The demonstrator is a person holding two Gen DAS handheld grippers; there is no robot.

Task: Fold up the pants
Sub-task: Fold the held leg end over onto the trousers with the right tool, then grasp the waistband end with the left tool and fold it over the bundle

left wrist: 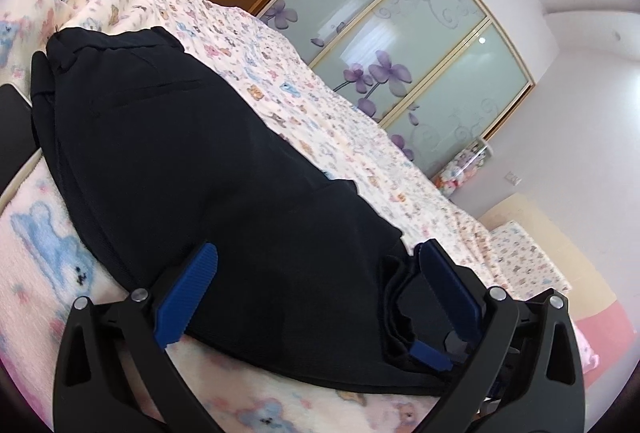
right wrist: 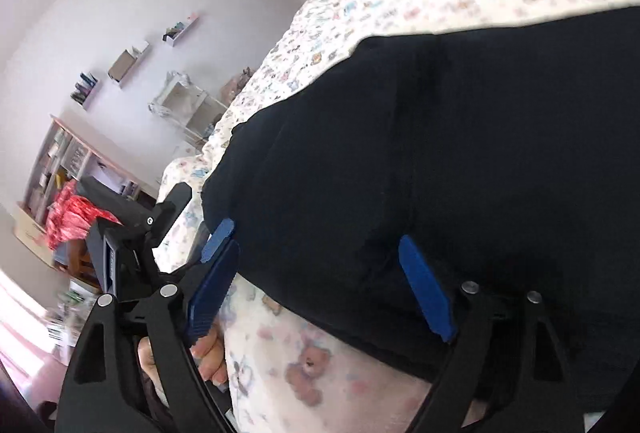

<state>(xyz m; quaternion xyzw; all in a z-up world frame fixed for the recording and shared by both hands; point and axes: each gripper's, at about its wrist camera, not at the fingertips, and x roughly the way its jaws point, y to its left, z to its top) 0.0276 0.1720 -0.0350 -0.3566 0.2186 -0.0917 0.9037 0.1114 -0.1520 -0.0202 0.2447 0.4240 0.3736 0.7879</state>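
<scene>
Black pants (left wrist: 192,161) lie folded in a thick bundle on a bed with a teddy-bear blanket (left wrist: 44,265). My left gripper (left wrist: 318,247) is open, its blue fingers (left wrist: 188,297) spread wide over the near end of the bundle. In the right wrist view the same pants (right wrist: 460,153) fill the right half. My right gripper (right wrist: 320,243) is open too, one finger at the bundle's left edge and the other resting on the fabric. Neither pair of pads presses on the cloth. A blue finger (right wrist: 219,239) of the left gripper shows just beside it.
A wardrobe (left wrist: 400,45) with frosted flower doors stands past the bed's far side. A dark flat object (left wrist: 12,125) lies at the left edge. A hand (right wrist: 208,353) holds the grip. Wall shelves (right wrist: 124,67) and red cloth (right wrist: 68,221) lie beyond the bed edge.
</scene>
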